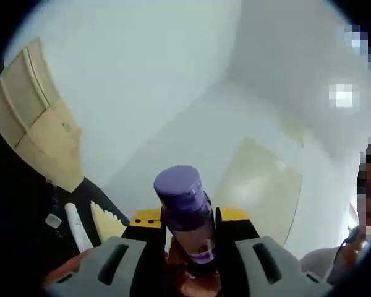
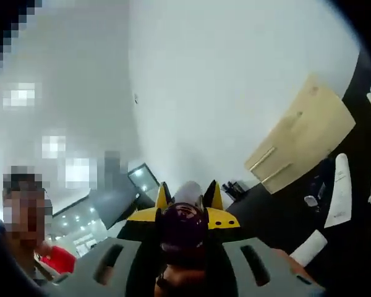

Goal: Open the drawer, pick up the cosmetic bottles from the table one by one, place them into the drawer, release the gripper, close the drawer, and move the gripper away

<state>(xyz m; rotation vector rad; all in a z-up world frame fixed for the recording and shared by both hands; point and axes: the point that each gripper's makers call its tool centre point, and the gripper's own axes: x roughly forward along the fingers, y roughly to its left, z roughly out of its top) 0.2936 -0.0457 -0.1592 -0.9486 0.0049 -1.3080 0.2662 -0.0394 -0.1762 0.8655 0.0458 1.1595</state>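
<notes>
Left gripper view: wood cabinet doors [image 1: 34, 124] at far left, white wall behind, pale panel [image 1: 263, 185] right of centre. Left gripper [image 1: 187, 232] fingers clamped on a purple cosmetic bottle [image 1: 187, 210], cap pointing at the camera's far field, held up in the air.

Right gripper view: blurred people at left, white wall centre, wood panel [image 2: 303, 139] at right. Right gripper [image 2: 187, 216] fingers closed on a dark purple bottle [image 2: 184, 228], round end facing the lens, also held aloft.
</notes>
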